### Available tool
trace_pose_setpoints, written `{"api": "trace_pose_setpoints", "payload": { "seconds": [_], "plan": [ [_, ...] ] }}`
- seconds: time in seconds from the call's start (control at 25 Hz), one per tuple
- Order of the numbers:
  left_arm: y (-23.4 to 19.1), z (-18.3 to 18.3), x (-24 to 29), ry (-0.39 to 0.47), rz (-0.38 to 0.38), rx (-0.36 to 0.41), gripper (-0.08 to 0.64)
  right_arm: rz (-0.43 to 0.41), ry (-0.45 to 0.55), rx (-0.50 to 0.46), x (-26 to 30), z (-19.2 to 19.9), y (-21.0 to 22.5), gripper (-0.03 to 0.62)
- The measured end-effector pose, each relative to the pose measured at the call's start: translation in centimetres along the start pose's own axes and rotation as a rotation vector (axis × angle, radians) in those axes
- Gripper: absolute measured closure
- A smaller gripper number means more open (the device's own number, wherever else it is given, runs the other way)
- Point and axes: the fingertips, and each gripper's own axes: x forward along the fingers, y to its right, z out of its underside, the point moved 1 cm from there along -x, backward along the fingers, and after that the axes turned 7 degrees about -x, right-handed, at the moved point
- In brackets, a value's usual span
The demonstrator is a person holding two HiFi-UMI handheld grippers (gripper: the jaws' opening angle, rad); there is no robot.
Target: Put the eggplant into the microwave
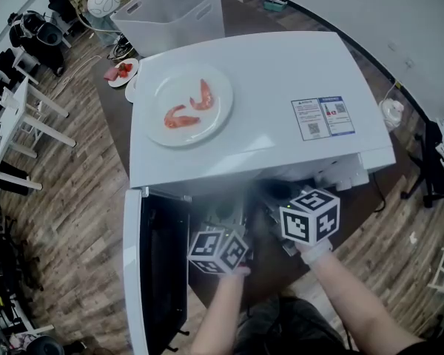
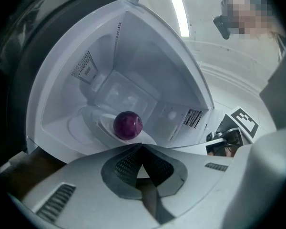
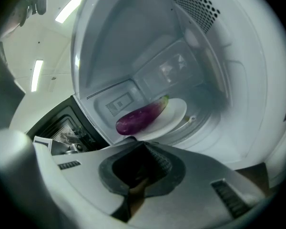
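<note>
Head view: left gripper [image 1: 225, 220] and right gripper [image 1: 280, 200] point side by side into the open microwave [image 1: 281, 72]. Both are clenched and empty, facing the eggplant [image 3: 140, 118] inside.

Eggplant [image 3: 140, 118] on plate [image 3: 175, 115] inside microwave [image 1: 281, 72]; second plate [image 1: 170, 89] atop microwave, left.
</note>
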Motion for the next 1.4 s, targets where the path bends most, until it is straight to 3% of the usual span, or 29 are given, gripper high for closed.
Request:
{"api": "trace_pose_setpoints", "payload": {
  "seconds": [0.64,0.76,0.88,1.4],
  "plan": [
    [2.0,0.2,-2.5,-0.006,0.021,0.046,0.551,-0.024,0.045,-0.09,-2.4,0.8,-2.7,0.591],
    [3.2,0.4,-3.7,-0.011,0.022,0.093,0.551,-0.031,0.079,-0.049,-3.3,0.8,-3.3,0.592],
    [4.7,0.6,-5.1,-0.015,0.017,0.181,0.551,-0.036,0.086,-0.09,-4.5,1.0,-4.5,0.592],
    [9.7,1.4,-12.4,0.014,0.007,0.257,0.551,-0.083,0.079,-0.212,-11.0,3.9,-10.3,0.594]
  ]
}}
